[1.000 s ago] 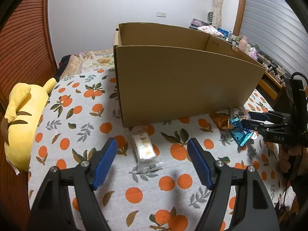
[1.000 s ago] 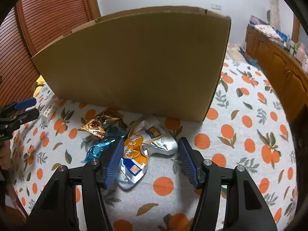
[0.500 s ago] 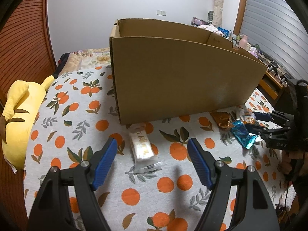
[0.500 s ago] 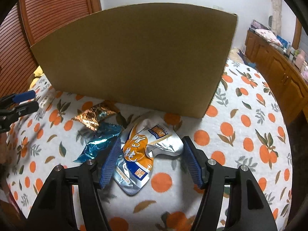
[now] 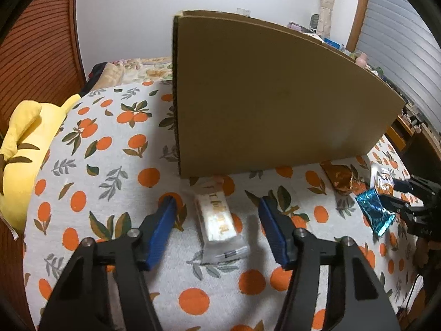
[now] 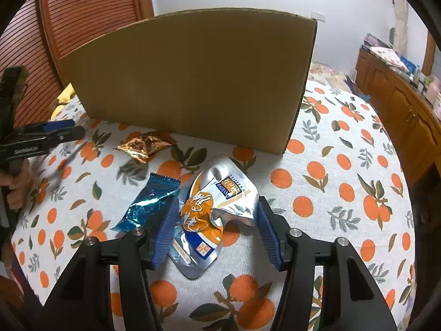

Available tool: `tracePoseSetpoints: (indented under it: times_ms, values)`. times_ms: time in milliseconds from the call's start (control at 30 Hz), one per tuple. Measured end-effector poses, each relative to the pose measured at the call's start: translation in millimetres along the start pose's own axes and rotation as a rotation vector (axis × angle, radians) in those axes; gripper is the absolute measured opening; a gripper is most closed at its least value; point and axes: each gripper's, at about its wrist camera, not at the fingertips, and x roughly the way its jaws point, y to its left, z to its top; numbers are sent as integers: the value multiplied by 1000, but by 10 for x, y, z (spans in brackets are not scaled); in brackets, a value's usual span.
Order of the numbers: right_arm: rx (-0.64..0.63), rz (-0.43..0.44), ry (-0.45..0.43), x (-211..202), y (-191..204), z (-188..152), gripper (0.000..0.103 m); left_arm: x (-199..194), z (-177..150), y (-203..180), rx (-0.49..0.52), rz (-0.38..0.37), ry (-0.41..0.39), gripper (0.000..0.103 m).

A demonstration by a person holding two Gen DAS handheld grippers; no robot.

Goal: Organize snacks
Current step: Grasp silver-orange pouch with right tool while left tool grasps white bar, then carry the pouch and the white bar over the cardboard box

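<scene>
Closing left tongs (image 5: 216,212) around clear-wrapped white wafer bar (image 5: 217,219), right tongs (image 6: 215,216) around crumpled silver-orange foil pouch (image 6: 213,207); neither clenched yet. Next: gripping, lifting into tall cardboard box (image 6: 193,80) beyond.

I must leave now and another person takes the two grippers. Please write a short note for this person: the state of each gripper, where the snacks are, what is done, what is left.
Left gripper: jaws closing around the white snack bar, pads not yet touching it.
Right gripper: jaws closing around the silver and orange pouch; the pads look very near, no firm grip yet.
On the bedspread in front of the cardboard box: the blue wrapper and the copper wrapper, untouched.
Done: no snack lifted; the inside of the box is hidden.
Left: grip both snacks, put them in the box, then the two wrappers.
</scene>
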Motion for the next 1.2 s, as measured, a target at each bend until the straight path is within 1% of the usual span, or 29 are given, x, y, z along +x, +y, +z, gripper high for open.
tracePoseSetpoints:
  times_ms: [67,100,167,200,233,267,300,333,433,533,867,1000,1200]
  values:
    - [-3,5,-5,-23,7,-8,51,31,18,14,-7,-1,7,61]
    - [-4,13,-11,-41,12,-11,48,43,25,15,-9,0,9,60]
    - [5,29,-27,-88,12,-5,44,51,35,6,-7,9,9,57]
    - [8,33,-34,-117,11,3,42,54,36,-1,-3,14,9,51]
    - [8,38,-39,-142,14,11,41,54,34,-9,1,19,8,41]
    - [10,43,-43,-161,13,16,40,52,30,-15,5,19,7,34]
    - [10,46,-46,-176,20,24,39,50,25,-24,12,20,8,25]
    - [8,52,-50,-189,30,25,38,45,17,-34,18,22,9,22]
    - [9,70,-66,-239,41,31,35,19,-22,-83,37,9,12,20]
    - [13,82,-80,-291,45,30,32,-19,-67,-145,53,0,13,19]
    - [-32,116,-103,-486,206,28,20,-148,-144,-344,90,-49,6,20]
    - [-45,138,-104,-529,272,3,20,-193,-153,-384,92,-60,-1,20]
    - [-53,127,-118,-578,290,5,20,-268,-170,-450,100,-83,-14,20]
